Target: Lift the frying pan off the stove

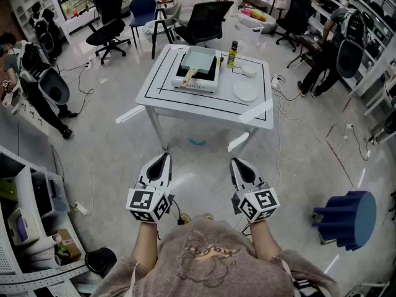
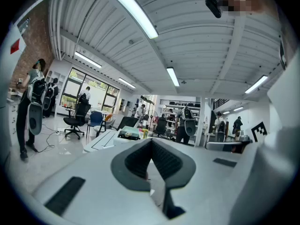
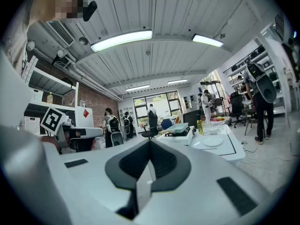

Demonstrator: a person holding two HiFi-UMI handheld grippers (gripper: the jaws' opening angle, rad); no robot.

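Left gripper [image 1: 163,159] and right gripper [image 1: 237,163], both closed and empty, well short of the counter [image 1: 204,108]; frying pan [image 1: 199,59] sits on the stove [image 1: 199,83]. We should approach, open one, and clamp the handle [image 1: 189,76] squarely.

On the white worktop [image 1: 185,101], a yellow-green bottle [image 1: 232,54] stands at 1 o'clock, a small white bowl [image 1: 249,70] at 2 and a white plate [image 1: 245,91] at 3. A black office chair [image 1: 204,21] is beyond at 12. A blue stool [image 1: 350,219] sits on the floor at 4.
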